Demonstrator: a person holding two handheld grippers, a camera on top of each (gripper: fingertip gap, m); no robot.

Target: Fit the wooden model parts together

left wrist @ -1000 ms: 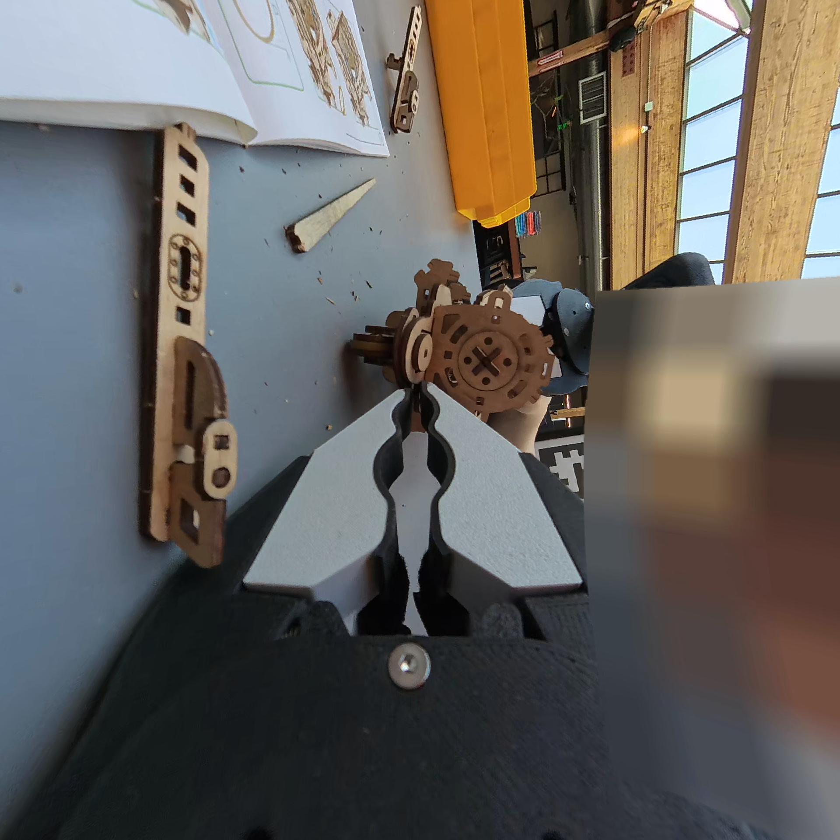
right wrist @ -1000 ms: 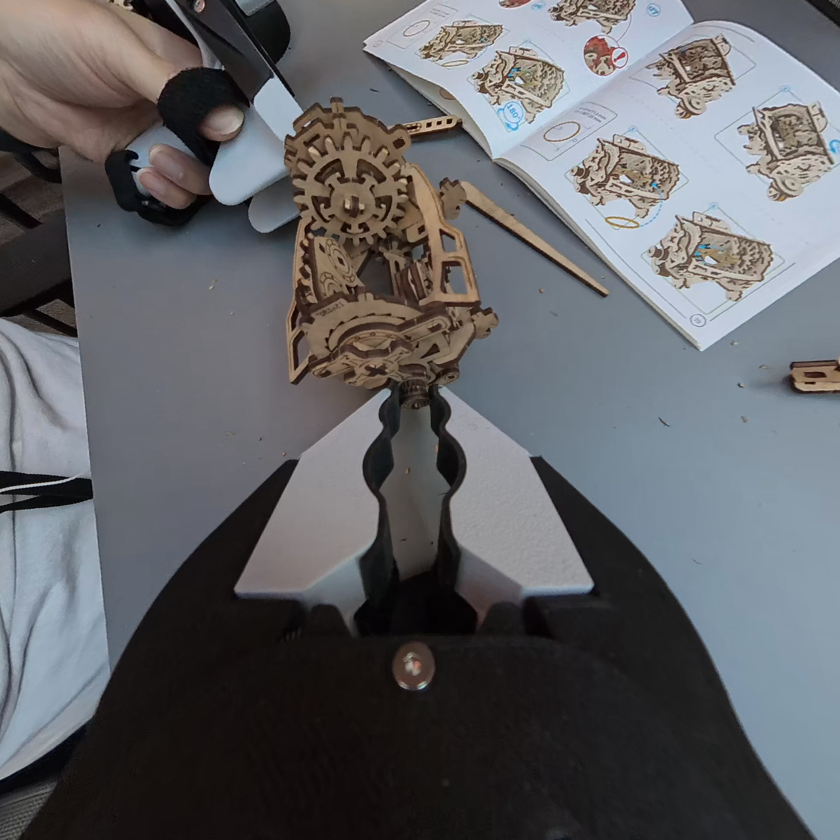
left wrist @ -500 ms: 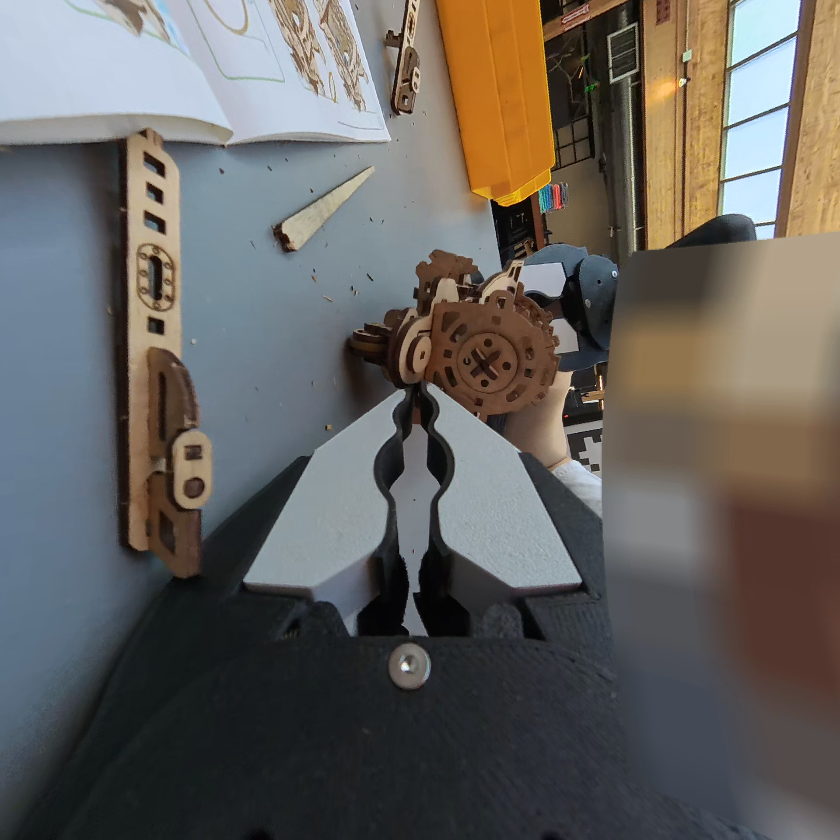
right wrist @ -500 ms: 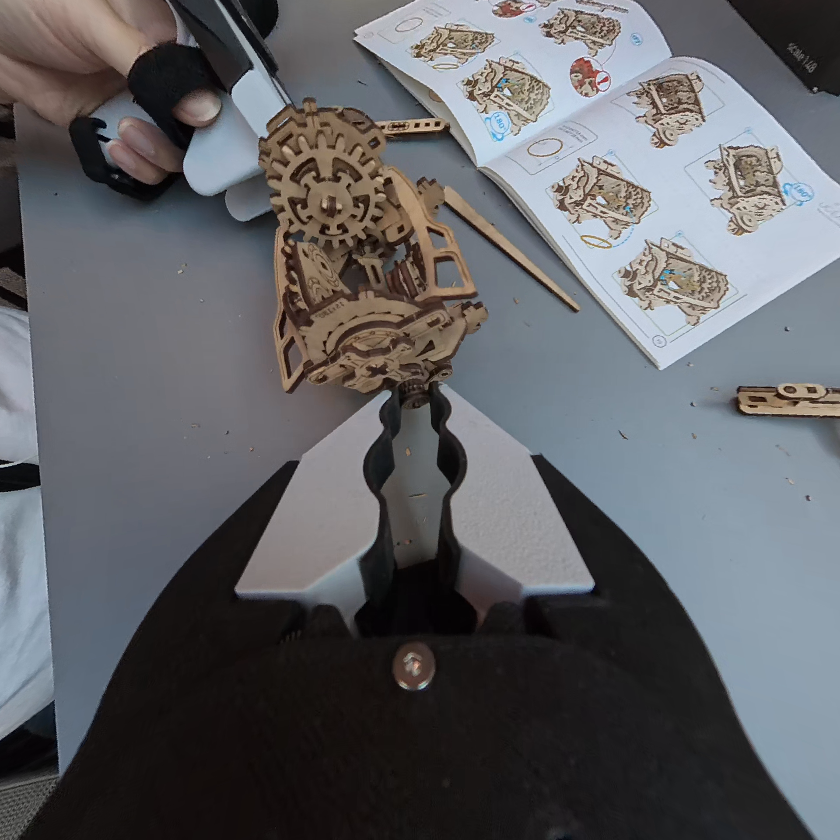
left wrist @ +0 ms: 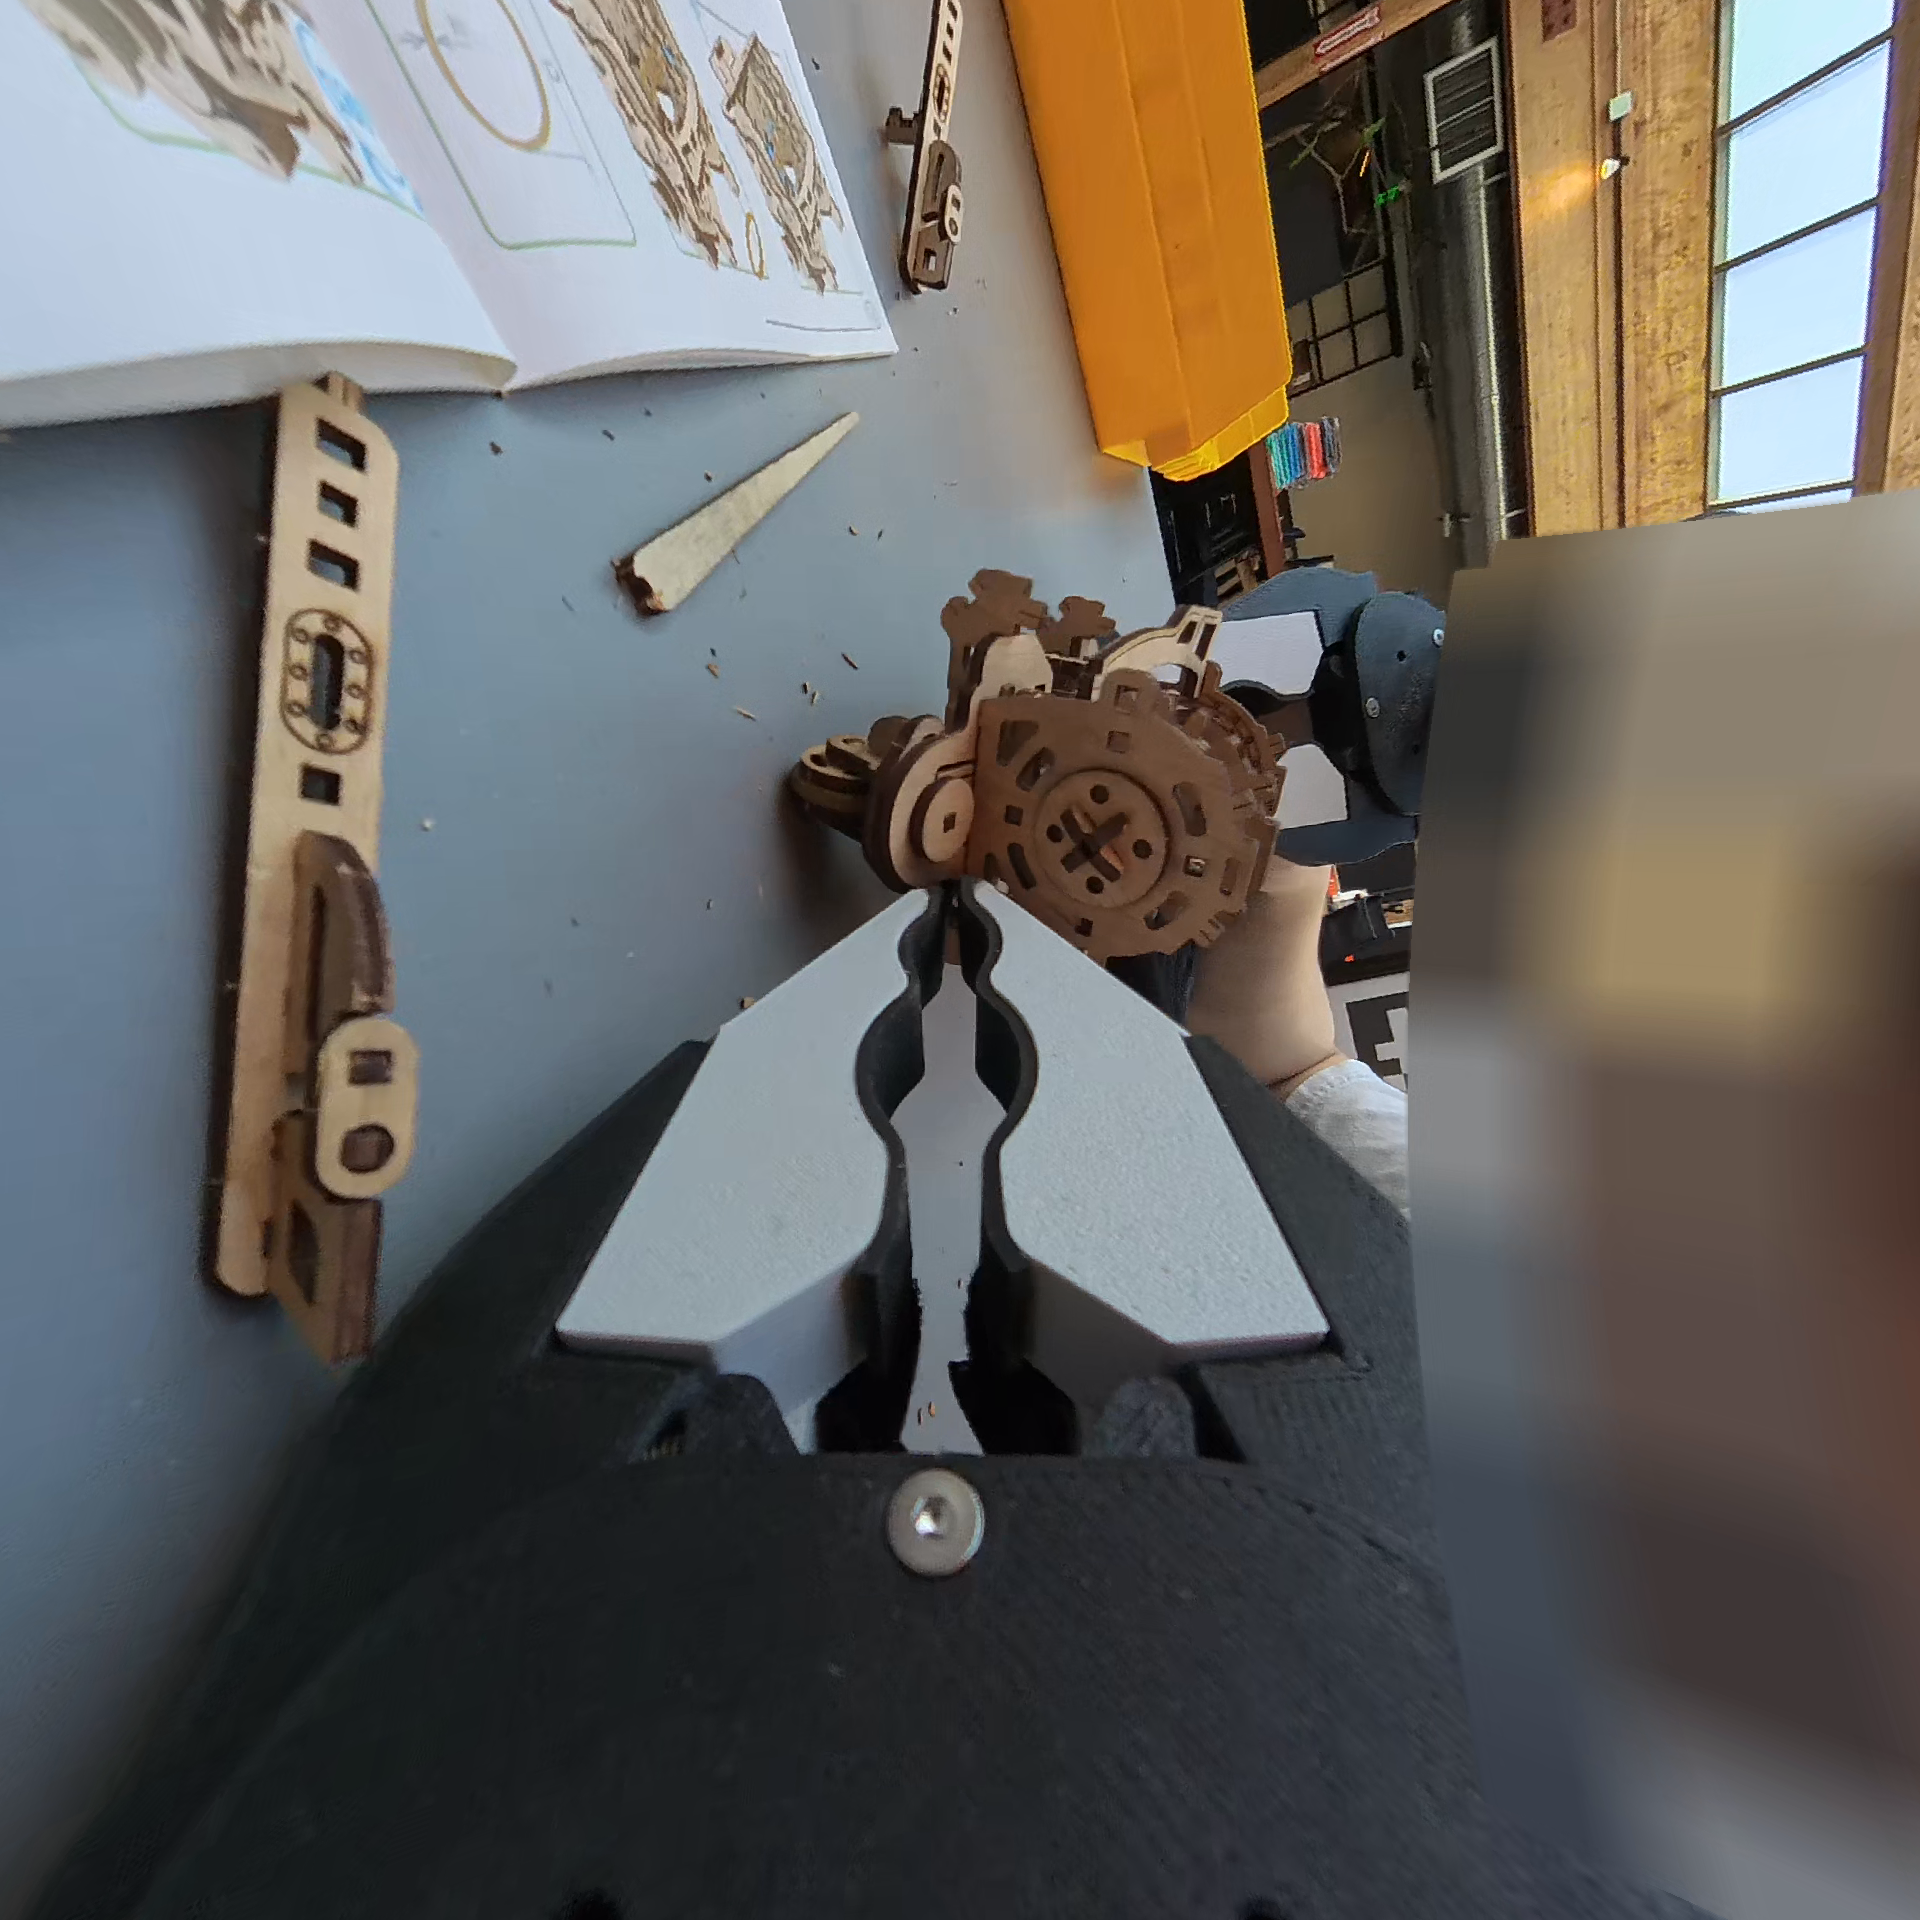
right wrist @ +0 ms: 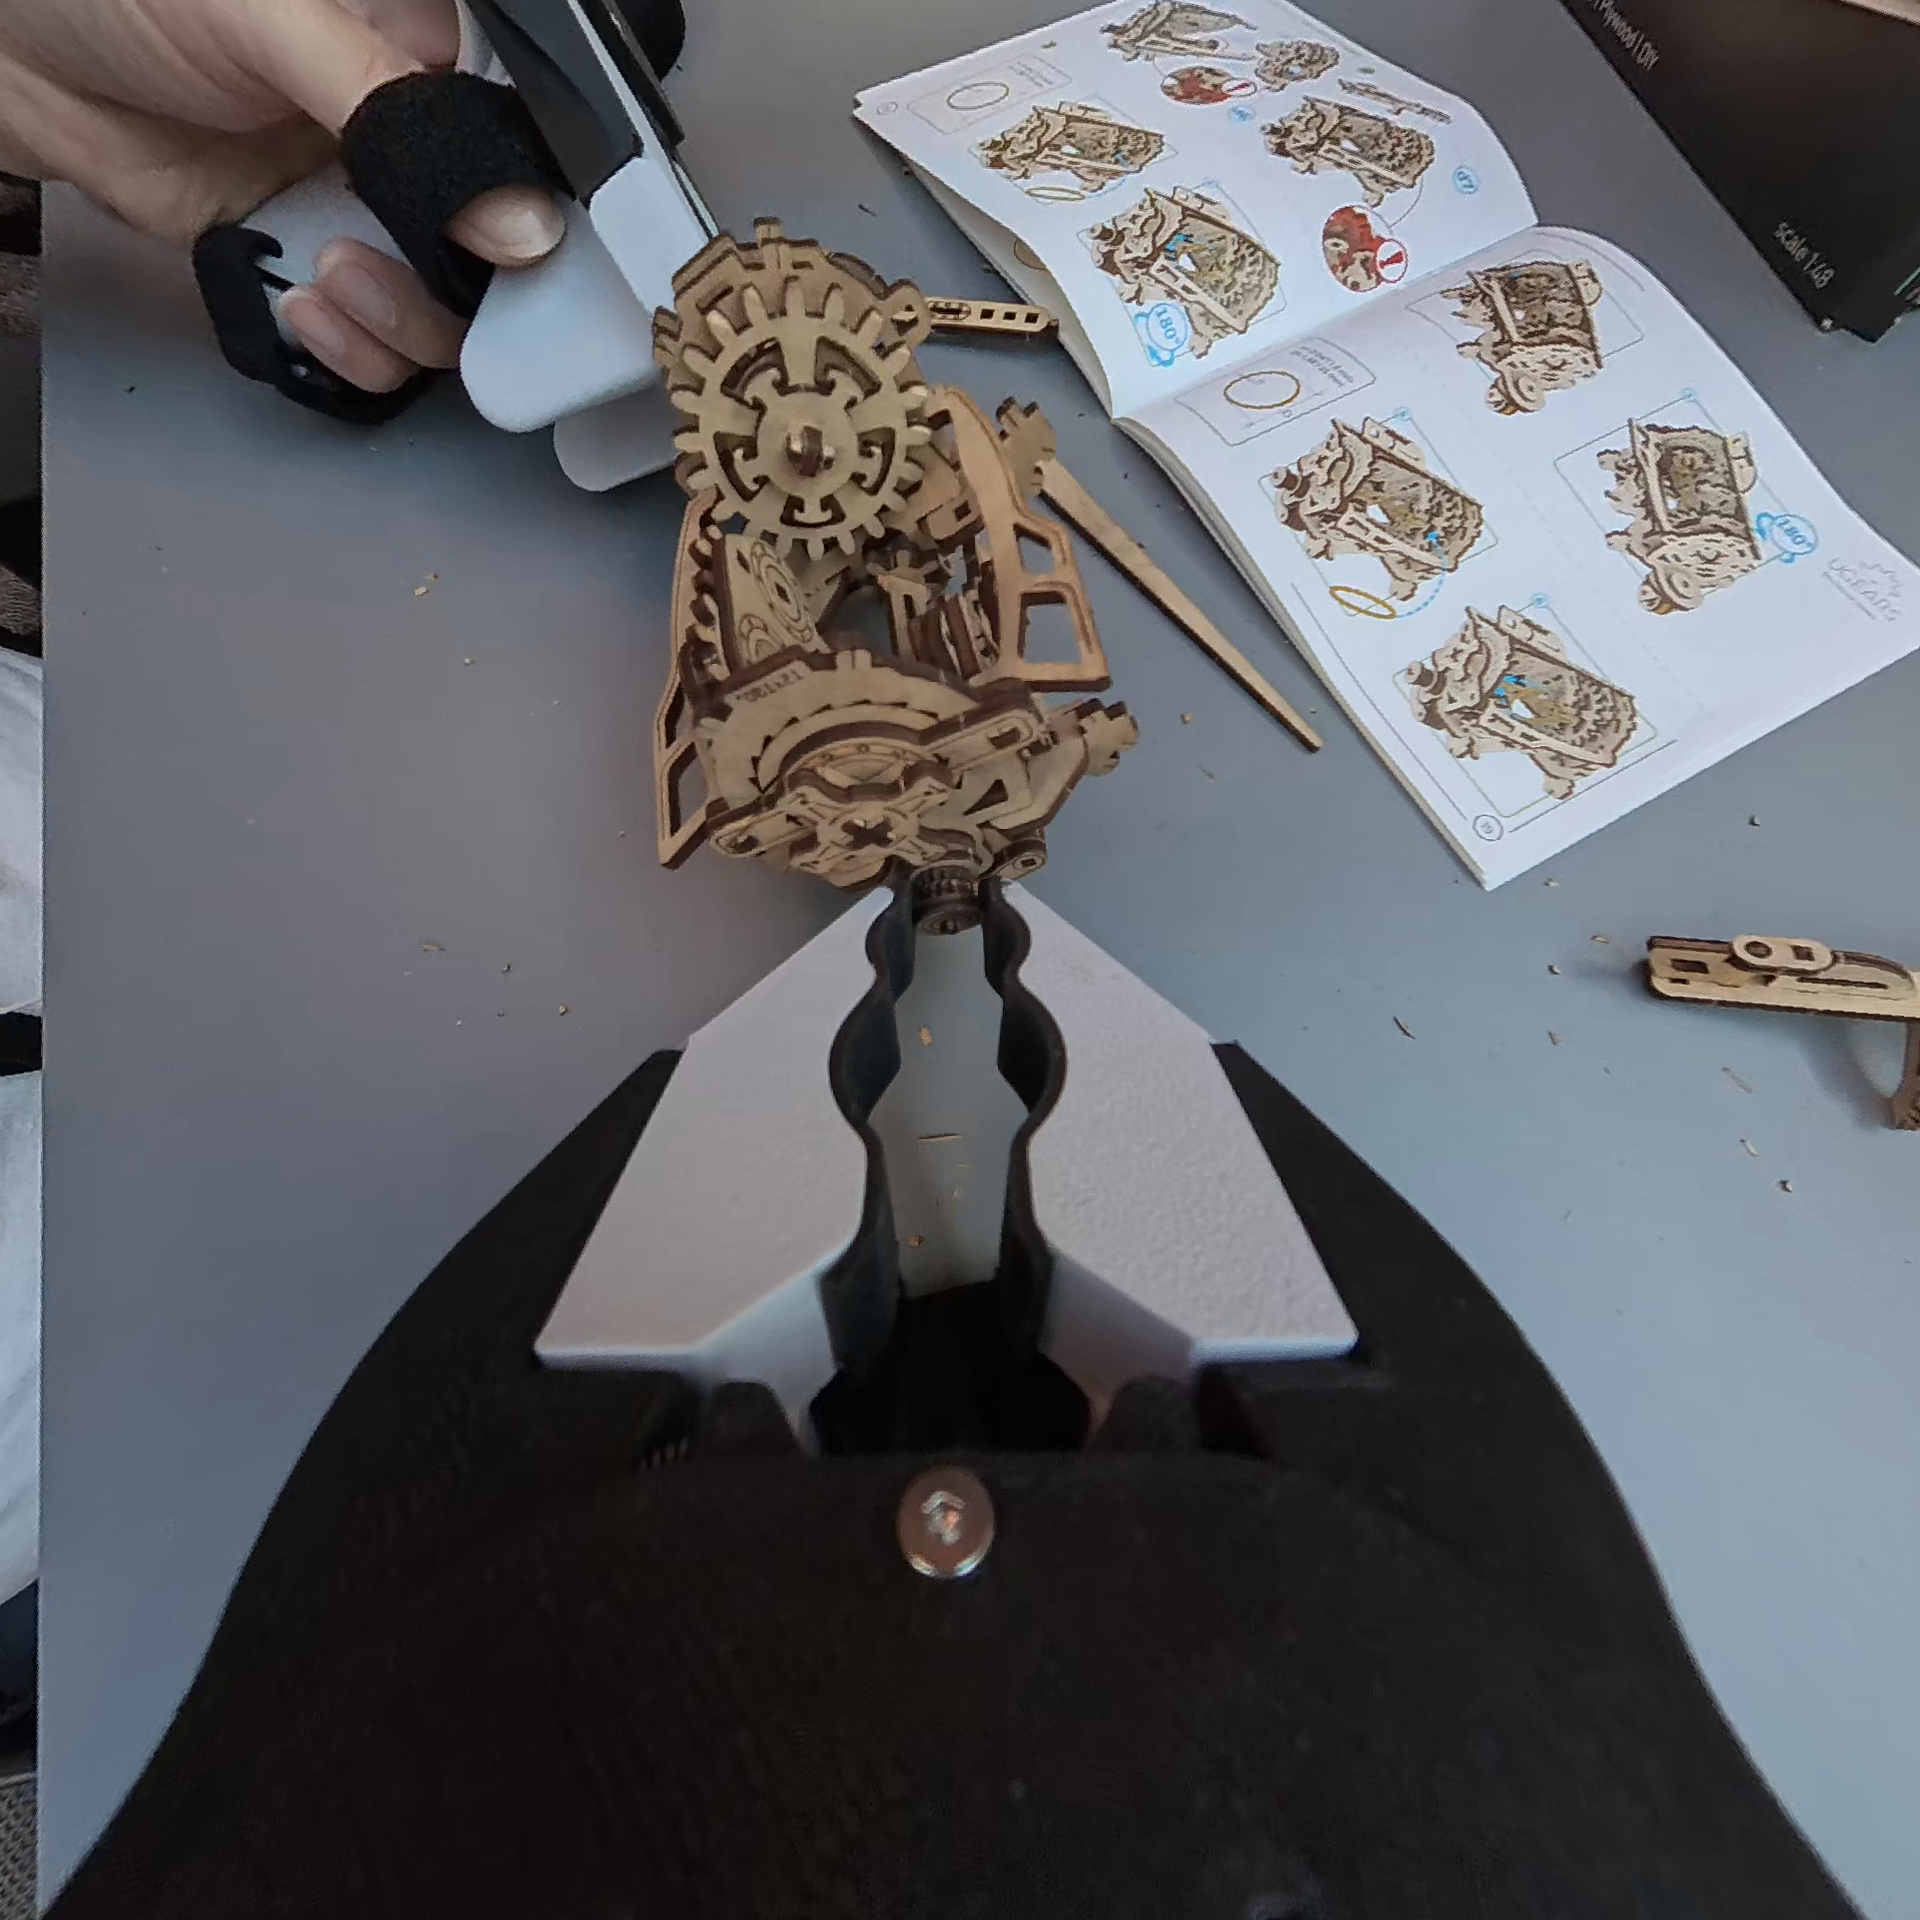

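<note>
Two hand-held tongs hold one wooden model (right wrist: pixel 852 623) in the air above a grey table (right wrist: pixel 312 935).

In the right wrist view, the right tongs (right wrist: pixel 948 902) pinch a small dark round knob at the near end of the model, their black-lined fingers closed tight on it. The model is a cluster of pale laser-cut gears and frames. A large gear (right wrist: pixel 800 442) faces the camera at its far end. Behind that gear, the left tongs (right wrist: pixel 613 343) reach in from the upper left, white fingers against the model's far edge. A hand (right wrist: pixel 260 156) grips them, one finger through a black loop.

In the left wrist view, the left tongs (left wrist: pixel 951 904) are nearly pressed together, pinching a thin edge of the model (left wrist: pixel 1081 810) beside a round toothed disc with a cross-shaped hole. The right tongs (left wrist: pixel 1330 748) show beyond the model, dark with white fingers.

On the table, an open booklet (right wrist: pixel 1403 436) of assembly drawings lies to the right of the model. A thin tapered wooden stick (right wrist: pixel 1174 613) lies between model and booklet. A flat slotted wooden strip (left wrist: pixel 312 831) lies near the booklet's edge. Another small wooden part (right wrist: pixel 1787 977) lies at the far right, well apart from the model. A yellow bin (left wrist: pixel 1153 218) sits at the table's far side. Wood crumbs are scattered over the table.
</note>
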